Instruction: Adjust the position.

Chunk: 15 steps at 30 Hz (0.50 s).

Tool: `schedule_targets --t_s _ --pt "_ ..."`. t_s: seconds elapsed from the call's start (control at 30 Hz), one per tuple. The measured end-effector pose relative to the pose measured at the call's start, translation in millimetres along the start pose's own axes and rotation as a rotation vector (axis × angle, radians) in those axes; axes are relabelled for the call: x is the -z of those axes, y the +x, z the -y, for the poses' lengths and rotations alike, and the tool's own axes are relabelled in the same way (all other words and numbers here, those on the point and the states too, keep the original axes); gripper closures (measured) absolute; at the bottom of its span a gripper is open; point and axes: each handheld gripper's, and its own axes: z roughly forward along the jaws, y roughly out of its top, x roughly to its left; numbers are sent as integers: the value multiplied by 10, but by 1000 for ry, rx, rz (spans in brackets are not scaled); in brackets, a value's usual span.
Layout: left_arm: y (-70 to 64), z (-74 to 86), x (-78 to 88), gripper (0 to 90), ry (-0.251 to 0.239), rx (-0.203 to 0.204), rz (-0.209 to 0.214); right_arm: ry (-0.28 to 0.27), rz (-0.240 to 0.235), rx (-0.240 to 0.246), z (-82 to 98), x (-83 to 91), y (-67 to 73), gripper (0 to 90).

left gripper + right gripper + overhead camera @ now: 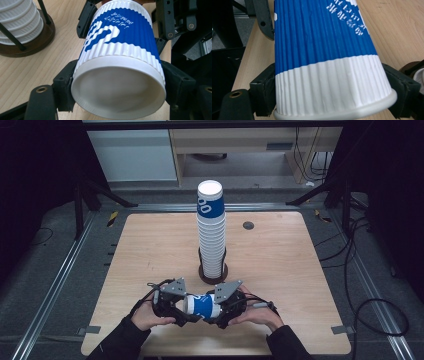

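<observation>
Held level just above the surface [280,270] near the middle of its near edge, 1 blue-and-white ribbed paper cup [202,305] is clamped from both ends: the left claw [186,312] grips its base end, the right claw [214,312] its rim end. It looks light, thin-walled and easy to crush, though the ribs should give friction, so the stiffer rolled rim and base are the best holds. Behind it, at the surface's middle, stands the tall cup stack [212,232] in its holder [213,272].
</observation>
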Motion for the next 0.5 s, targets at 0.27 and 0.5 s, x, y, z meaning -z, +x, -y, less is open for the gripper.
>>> schedule_targets --t_s 0.27,0.5 --pt "17 12 27 257 -19 6 8 -18 -3 -24 3 12 -13 92" --pt "118 66 161 258 -58 33 -25 -87 23 -73 0 180 -84 71"
